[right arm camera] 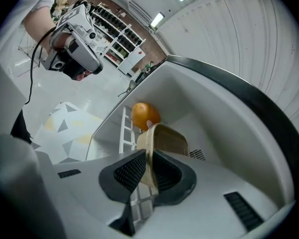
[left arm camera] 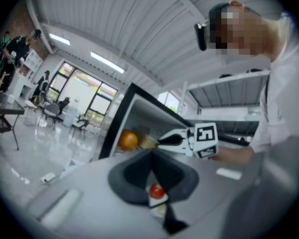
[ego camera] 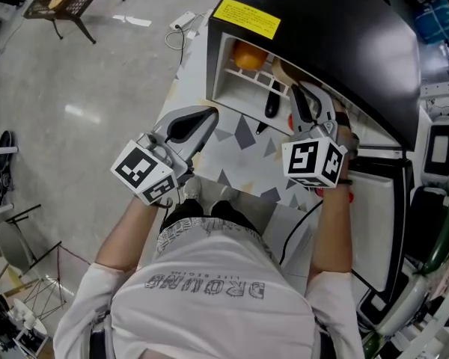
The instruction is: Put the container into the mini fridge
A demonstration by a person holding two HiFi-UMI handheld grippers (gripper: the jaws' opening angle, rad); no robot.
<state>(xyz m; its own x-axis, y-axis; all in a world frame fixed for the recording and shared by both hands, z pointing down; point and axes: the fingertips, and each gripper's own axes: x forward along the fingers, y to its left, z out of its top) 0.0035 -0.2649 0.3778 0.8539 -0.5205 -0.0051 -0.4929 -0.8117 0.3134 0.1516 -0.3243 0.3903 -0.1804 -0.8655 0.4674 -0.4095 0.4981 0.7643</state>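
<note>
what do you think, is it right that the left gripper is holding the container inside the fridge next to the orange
No. The right gripper holds the container by its rim, as the right gripper view shows; the left gripper is shut on nothing. The rest is right: it is inside the fridge, next to the orange.

We look steeply down on the black, white-lined mini fridge (ego camera: 322, 28); both gripper cameras face into it, the right nearer, apparently sharing its round orange fruit (right arm camera: 145, 114).
</note>
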